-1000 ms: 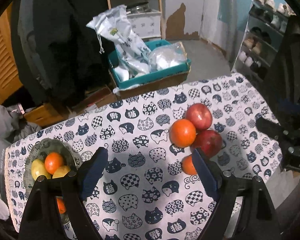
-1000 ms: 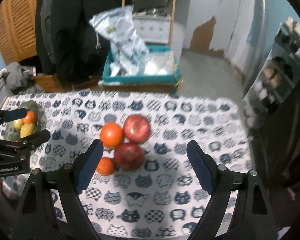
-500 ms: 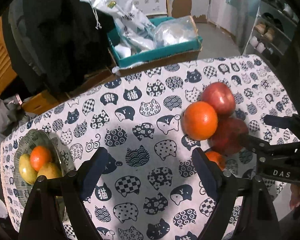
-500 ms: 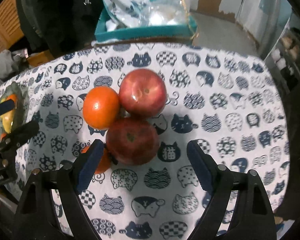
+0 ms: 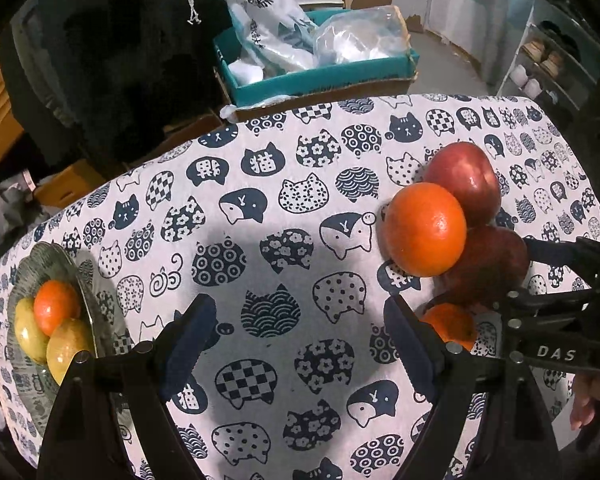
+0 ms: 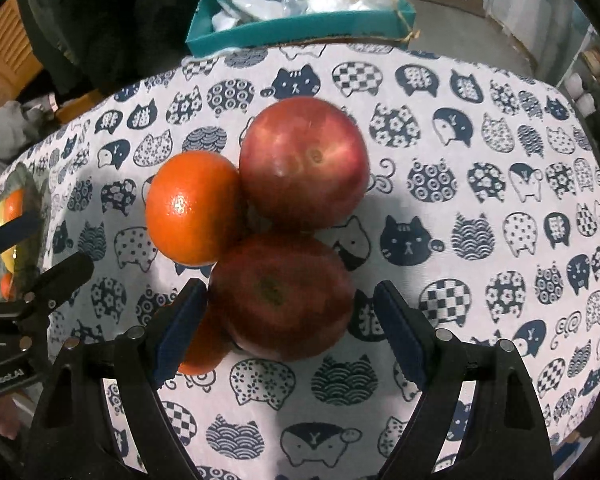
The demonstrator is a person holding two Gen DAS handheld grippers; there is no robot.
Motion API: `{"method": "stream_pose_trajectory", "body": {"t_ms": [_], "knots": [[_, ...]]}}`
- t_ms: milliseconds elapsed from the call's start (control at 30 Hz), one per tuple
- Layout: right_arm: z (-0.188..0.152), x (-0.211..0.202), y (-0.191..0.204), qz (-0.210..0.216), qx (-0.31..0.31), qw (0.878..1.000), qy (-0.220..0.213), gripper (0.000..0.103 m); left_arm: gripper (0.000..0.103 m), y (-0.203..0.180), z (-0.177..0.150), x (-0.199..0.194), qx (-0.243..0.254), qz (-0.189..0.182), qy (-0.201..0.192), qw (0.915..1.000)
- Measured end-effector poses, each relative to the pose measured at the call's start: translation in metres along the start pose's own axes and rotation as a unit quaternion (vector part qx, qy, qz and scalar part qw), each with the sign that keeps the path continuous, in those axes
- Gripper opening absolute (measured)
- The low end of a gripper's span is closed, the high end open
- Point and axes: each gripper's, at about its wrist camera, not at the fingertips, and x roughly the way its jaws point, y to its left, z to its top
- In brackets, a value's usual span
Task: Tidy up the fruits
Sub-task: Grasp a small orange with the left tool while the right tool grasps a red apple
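Right wrist view has my right tool (image 6: 288,328) spread wide around the near apple (image 6: 280,300), pads not yet touching its skin. That apple leans against the big orange (image 6: 194,208) and the far apple (image 6: 304,162), with a small orange (image 6: 200,354) tucked under the left pad. I judge the main risk here: closing could pinch the small orange with the apple, or nudge the cluster so the round fruit rolls. All four sit toward the right end of the counter (image 5: 260,208), so a shove that way could send one off the edge.

My left tool (image 5: 296,344) is also apart, holding nothing, over bare cloth near the front edge. The glass bowl (image 5: 80,280), at the left end near that edge, holds an orange and two yellow fruits. Between bowl and cluster the counter lies open, good room for a carry. Behind the back edge a teal box (image 5: 320,76) stands, so I would not overshoot that way.
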Motion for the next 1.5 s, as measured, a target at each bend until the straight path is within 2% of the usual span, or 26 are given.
{"method": "stream_pose_trajectory", "body": {"t_ms": [67, 133, 167, 500, 667, 833, 1100, 1267, 1367, 1500], "knots": [[0.000, 0.005, 0.000, 0.005, 0.002, 1.000, 0.008, 0.084, 0.087, 0.000, 0.000, 0.001, 0.002, -0.001, 0.001, 1.0000], [-0.001, 0.005, -0.002, 0.023, 0.012, 1.000, 0.009, 0.076, 0.087, -0.001, 0.000, 0.001, 0.003, -0.003, 0.002, 1.0000], [-0.001, 0.005, -0.003, 0.022, 0.018, 1.000, 0.011, 0.076, 0.087, -0.002, 0.000, 0.001, 0.002, -0.007, 0.002, 1.0000], [-0.014, -0.022, -0.039, -0.034, 0.042, 0.998, -0.015, 0.076, 0.087, -0.027, -0.002, -0.002, 0.019, -0.053, 0.010, 0.9984], [-0.023, -0.037, -0.057, -0.044, 0.053, 0.997, -0.026, 0.076, 0.087, -0.047, -0.005, 0.002, 0.028, -0.075, 0.024, 0.9965], [-0.036, -0.043, -0.065, -0.074, 0.045, 0.996, -0.027, 0.076, 0.087, -0.066, -0.008, 0.007, 0.048, -0.075, 0.035, 0.9955], [-0.048, -0.051, -0.073, -0.071, 0.056, 0.995, -0.030, 0.076, 0.086, -0.086, -0.015, 0.018, 0.062, -0.080, 0.056, 0.9933], [-0.043, -0.050, -0.068, -0.069, 0.053, 0.996, -0.033, 0.076, 0.068, -0.094, -0.021, 0.023, 0.076, -0.078, 0.063, 0.9920], [-0.042, -0.050, -0.065, -0.067, 0.050, 0.996, -0.034, 0.076, 0.048, -0.094, -0.024, 0.024, 0.080, -0.085, 0.064, 0.9911], [-0.042, -0.053, -0.061, -0.074, 0.042, 0.996, -0.040, 0.076, 0.047, -0.094, -0.026, 0.021, 0.083, -0.083, 0.058, 0.9914]]}}
